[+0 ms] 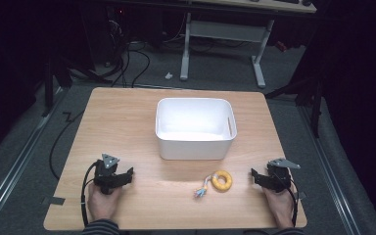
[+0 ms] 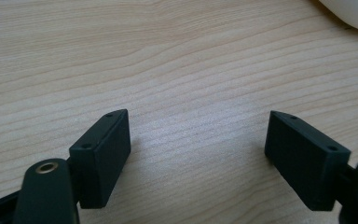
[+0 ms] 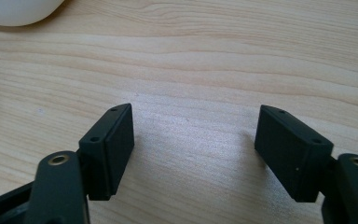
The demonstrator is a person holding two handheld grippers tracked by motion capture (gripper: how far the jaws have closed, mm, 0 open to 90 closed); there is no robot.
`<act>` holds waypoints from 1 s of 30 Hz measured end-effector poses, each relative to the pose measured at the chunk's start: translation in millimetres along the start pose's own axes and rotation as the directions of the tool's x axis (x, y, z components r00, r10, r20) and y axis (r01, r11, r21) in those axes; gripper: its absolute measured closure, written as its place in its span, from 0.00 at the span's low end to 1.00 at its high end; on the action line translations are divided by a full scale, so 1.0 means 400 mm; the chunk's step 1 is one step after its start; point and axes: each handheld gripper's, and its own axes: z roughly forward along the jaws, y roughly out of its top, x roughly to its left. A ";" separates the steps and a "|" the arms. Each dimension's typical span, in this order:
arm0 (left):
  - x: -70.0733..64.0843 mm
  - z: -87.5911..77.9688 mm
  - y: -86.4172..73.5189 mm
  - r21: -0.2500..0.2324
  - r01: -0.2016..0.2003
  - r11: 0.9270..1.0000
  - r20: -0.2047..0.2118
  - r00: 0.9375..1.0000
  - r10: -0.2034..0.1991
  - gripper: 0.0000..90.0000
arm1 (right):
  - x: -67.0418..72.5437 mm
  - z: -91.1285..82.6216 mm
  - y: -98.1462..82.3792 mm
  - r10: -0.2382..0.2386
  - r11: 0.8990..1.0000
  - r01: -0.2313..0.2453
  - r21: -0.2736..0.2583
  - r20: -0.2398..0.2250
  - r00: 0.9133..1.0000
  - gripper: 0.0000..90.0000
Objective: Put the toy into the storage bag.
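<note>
Left tongs [image 1: 127, 175] are resting near the front left corner of the tabletop [image 1: 127, 127], held by the person's left hand [image 1: 103, 200]. In the left gripper view the left tongs [image 2: 198, 154] are standing wide, with bare wood between the jaws and nothing gripped.

Toward the middle, a white bin [image 1: 195, 128] is sitting upright, nearer the back edge than the front. A corner of the white bin [image 2: 354, 14] is showing at the upper right of the left gripper view.

Right of centre, near the front edge, a yellow ring [image 1: 222, 180] is lying flat, with a short bundle of pale cords [image 1: 201, 190] trailing from its left side. It is lying just in front of the bin and apart from it.

Right tongs [image 1: 252, 177] are resting near the front right corner, held by the right hand [image 1: 280, 203], pointing toward the ring but well apart from it. In the right gripper view the right tongs [image 3: 196, 149] are standing wide, gripping nothing.
</note>
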 end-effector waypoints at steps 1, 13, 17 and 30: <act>0.000 0.000 0.000 0.000 0.000 1.000 0.000 1.000 0.000 0.25 | -0.001 0.000 0.000 -0.003 1.000 0.003 -0.002 0.002 1.000 0.35; 0.000 0.000 0.000 0.000 0.000 1.000 0.000 1.000 0.000 0.25 | 0.004 -0.011 0.000 0.005 1.000 -0.005 0.003 -0.011 1.000 0.45; 0.000 0.000 0.000 0.000 -0.001 1.000 0.001 1.000 0.001 0.25 | 0.010 -0.026 -0.003 -0.006 1.000 0.005 -0.027 -0.027 1.000 0.48; 0.000 0.000 0.000 0.000 0.000 1.000 0.001 1.000 0.000 0.25 | 0.017 -0.057 0.011 0.010 0.999 -0.017 -0.045 -0.141 0.990 0.52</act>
